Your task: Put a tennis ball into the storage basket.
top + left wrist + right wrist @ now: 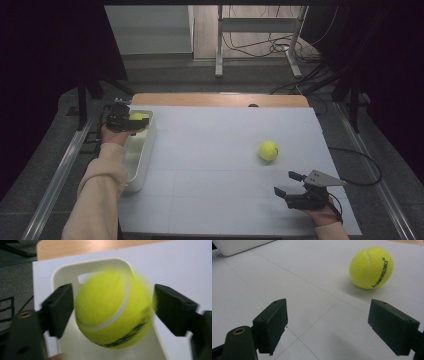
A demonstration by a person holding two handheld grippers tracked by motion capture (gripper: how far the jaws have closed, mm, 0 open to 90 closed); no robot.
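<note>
My left gripper (113, 307) hung over the far end of the white rectangular plastic bin (141, 150), its jaws apart around a blurred fuzzy yellow-green tennis ball (113, 308), while my right gripper (328, 322), jaws wide apart, faced a second yellow-green tennis ball (371, 267) resting on the white surface (210, 150).

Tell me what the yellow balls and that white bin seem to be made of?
The balls look like tennis balls: fuzzy yellow felt with a pale curved seam and dark printed lettering, probably over rubber. The white bin looks like moulded plastic: smooth, matt, with rounded corners and a cut-out handle slot.
</note>
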